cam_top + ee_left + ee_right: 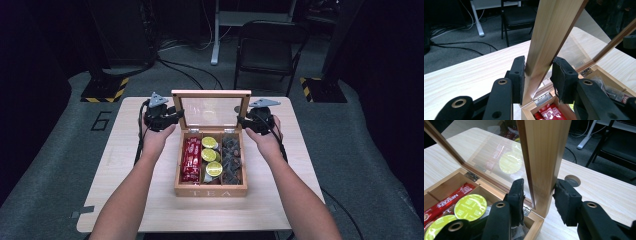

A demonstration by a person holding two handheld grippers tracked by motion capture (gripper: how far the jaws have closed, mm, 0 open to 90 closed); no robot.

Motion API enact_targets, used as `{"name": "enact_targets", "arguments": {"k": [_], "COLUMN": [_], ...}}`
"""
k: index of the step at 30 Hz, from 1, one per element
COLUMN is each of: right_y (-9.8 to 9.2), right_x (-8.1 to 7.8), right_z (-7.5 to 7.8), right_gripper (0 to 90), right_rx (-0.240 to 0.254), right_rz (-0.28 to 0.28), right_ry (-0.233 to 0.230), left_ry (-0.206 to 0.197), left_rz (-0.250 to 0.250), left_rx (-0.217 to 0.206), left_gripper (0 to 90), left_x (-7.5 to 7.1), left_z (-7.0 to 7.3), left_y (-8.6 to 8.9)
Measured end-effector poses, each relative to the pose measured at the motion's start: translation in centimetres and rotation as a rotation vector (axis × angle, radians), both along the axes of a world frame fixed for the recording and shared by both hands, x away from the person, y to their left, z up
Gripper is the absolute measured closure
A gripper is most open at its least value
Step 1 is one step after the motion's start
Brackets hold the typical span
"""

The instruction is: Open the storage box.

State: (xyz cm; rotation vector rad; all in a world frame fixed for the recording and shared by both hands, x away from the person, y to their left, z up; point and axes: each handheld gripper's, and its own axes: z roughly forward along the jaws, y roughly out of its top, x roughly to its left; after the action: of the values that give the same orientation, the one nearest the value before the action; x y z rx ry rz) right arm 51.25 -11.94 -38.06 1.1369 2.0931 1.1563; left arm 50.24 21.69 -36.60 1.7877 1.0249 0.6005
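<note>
At the far edge of the tea box [210, 190] in the table's middle, your left gripper [537, 75] and right gripper [539, 195] each pinch one side of the upright lid [211, 93], so it cannot tip.

A pale wooden table [125, 195] with rounded corners stood before me on grey carpet. Directly on it, near the middle, sat a wooden tea box [210, 190], its glass-paned lid [211, 111] raised upright at the far side. The tabletop around the box was bare light wood grain. A round cable hole [572, 180] pierced the surface just beside the box's far right corner, and a small strip of tape [81, 210] marked the table's near left edge.
</note>
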Motion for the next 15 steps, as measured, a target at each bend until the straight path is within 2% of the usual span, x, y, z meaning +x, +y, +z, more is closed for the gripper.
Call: {"name": "enact_targets", "arguments": {"k": [15], "right_y": [0.13], "right_x": [0.84], "right_z": [-0.59], "right_gripper": [63.1], "right_rx": [0.014], "right_rz": [-0.032], "right_ry": [0.010], "left_ry": [0.009], "left_rz": [0.016], "left_rx": [-0.015], "left_gripper": [63.7], "left_x": [0.77], "left_z": [-0.04], "left_y": [-0.09]}}
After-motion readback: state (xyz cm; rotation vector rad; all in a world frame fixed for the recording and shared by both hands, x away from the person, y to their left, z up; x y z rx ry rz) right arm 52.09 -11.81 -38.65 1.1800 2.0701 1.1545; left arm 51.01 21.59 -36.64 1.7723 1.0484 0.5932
